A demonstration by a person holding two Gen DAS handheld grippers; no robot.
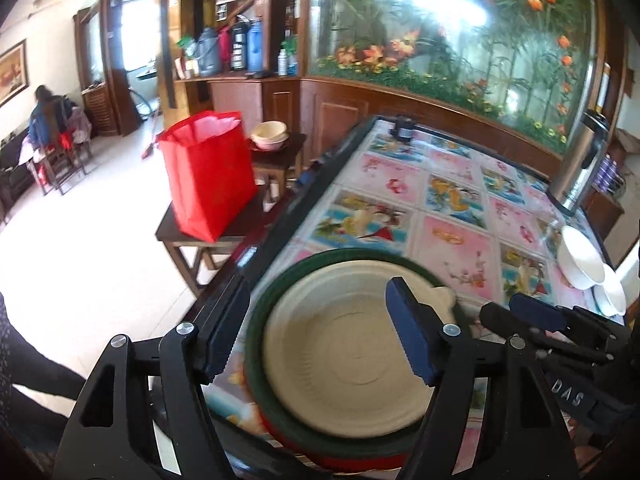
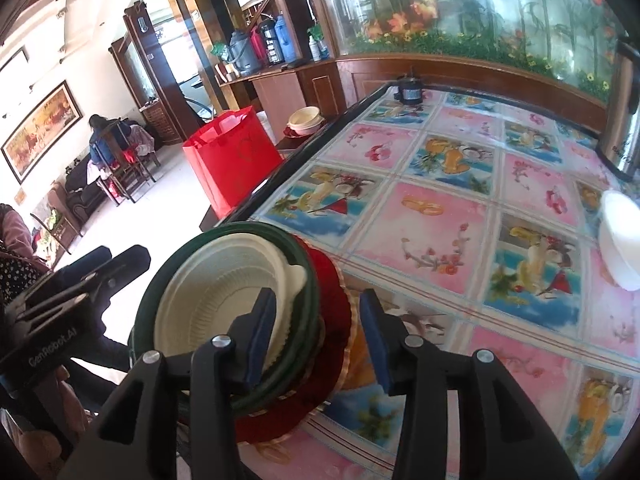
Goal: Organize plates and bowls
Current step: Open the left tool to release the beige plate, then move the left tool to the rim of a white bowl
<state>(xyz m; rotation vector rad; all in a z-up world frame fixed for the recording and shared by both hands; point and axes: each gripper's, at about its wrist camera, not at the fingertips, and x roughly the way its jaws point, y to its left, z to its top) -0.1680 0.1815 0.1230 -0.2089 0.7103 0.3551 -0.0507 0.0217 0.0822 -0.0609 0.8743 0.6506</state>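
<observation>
**Stack released at bench corner; bowls outstanding**

Left gripper [image 1: 316, 340] stands with jaws apart over the cream plate [image 1: 344, 360], nothing clamped. Right gripper [image 2: 320, 340] is likewise apart, straddling the stack's rim without pressing on it. Cream plate sits in the green plate [image 2: 224, 320], on a red plate [image 2: 332, 320], at the near corner of the bench [image 2: 440, 220]. White bowls [image 1: 588, 272] lie well apart, apparently two nested. Recommend lifting both grippers clear vertically to avoid dragging the stack, then taking the bowls by the rim.
</observation>
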